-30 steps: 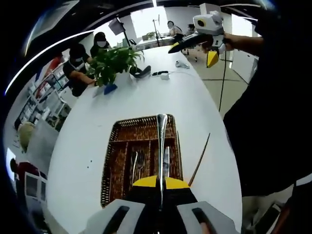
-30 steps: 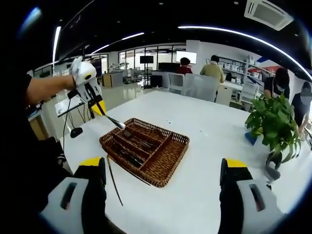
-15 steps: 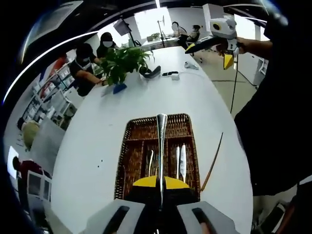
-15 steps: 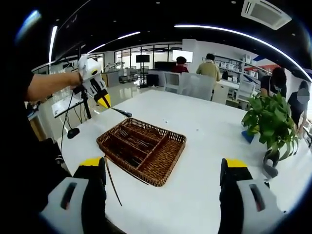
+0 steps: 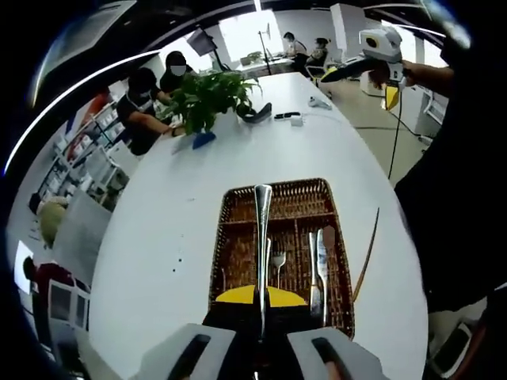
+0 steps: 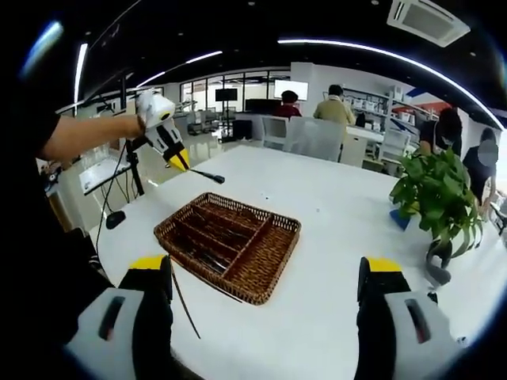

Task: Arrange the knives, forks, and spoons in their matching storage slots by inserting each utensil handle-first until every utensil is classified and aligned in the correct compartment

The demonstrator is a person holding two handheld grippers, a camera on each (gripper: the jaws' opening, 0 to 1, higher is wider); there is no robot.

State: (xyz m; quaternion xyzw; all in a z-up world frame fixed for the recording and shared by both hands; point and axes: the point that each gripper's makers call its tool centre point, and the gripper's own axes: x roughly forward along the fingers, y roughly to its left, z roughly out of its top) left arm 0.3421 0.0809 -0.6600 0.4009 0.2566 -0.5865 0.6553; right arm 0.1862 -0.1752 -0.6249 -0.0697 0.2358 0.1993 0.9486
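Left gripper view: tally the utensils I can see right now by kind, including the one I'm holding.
Fork in the basket: 1
Knife-like pieces in the slot at view right: 2
Held utensil, head hidden in the left gripper: 1
Thin stick on the table beside the basket: 1
Total: 5 that I can make out

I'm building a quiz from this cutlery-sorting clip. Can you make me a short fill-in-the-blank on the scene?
1. The left gripper is shut on a metal ____.
2. The right gripper has its jaws ____.
3. The wicker tray rests on a ____ table.
4. A potted ____ stands at the table's far end.

Missing words: utensil; open; white; plant
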